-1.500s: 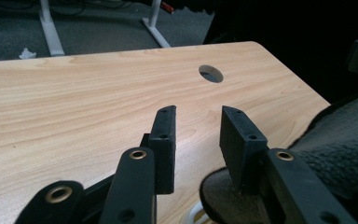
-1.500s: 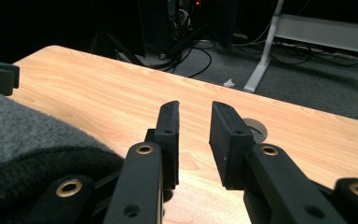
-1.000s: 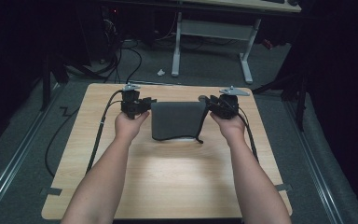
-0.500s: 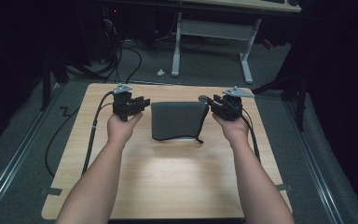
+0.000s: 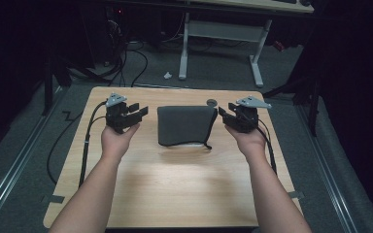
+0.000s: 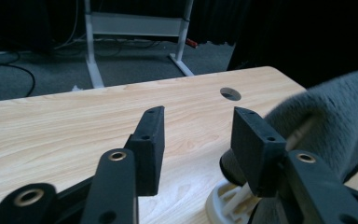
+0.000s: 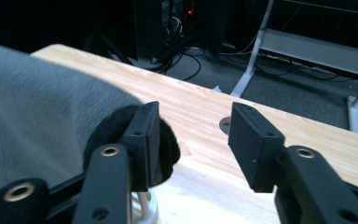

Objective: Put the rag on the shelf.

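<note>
Your left gripper [image 5: 135,114] and right gripper [image 5: 227,116] flank the grey cloth [image 5: 184,125], each just off its side edge. Both sets of jaws have just been opening and stand released, nothing between them. The cloth lies draped over a white rack [image 6: 226,205] mid-table [image 5: 175,179].

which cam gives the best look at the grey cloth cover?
The high view: the whole grey cloth cover shows, draped over something white, between the two tongs and touching neither. The left gripper view catches just a blurred fuzzy edge with a white frame beneath; the right gripper view shows one side close up.
</note>
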A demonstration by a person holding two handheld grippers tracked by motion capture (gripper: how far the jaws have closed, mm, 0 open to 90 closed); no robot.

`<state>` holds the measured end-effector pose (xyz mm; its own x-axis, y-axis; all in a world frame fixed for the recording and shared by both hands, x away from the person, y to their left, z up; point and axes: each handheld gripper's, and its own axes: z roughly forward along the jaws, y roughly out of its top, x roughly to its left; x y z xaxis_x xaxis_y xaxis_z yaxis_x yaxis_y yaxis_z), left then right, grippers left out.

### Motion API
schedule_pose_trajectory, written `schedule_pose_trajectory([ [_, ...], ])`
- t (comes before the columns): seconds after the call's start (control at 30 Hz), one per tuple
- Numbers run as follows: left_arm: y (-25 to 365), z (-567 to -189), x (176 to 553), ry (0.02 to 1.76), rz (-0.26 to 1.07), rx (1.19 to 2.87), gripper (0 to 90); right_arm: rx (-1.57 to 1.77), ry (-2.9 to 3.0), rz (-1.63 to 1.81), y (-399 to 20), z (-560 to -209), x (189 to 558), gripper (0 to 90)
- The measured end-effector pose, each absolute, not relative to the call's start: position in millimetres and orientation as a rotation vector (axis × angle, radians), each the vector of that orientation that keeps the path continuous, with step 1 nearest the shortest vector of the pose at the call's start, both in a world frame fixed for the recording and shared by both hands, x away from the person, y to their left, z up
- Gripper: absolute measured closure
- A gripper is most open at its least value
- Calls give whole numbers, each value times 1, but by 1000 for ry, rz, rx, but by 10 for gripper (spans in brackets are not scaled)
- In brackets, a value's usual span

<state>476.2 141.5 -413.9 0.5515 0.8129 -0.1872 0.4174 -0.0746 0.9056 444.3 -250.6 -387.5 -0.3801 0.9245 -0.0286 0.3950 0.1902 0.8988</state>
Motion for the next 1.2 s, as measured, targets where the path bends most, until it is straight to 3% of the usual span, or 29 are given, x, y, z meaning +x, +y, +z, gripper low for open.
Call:
schedule_pose_trajectory([
  [0.23, 142, -421, 457, 985, 481, 1748, 499, 1193, 1871, 1121, -253, -389, 424, 471],
  [0.63, 137, -440, 406, 888, 472, 1819, 470, 1091, 1921, 1108, -250, -402, 371, 481],
  [1.03, 123, -500, 326, 835, 308, 1948, 424, 1122, 2004, 1097, -240, -464, 306, 519],
  [1.2, 114, -520, 293, 818, 279, 2017, 401, 1144, 2027, 1084, -232, -492, 281, 494],
])
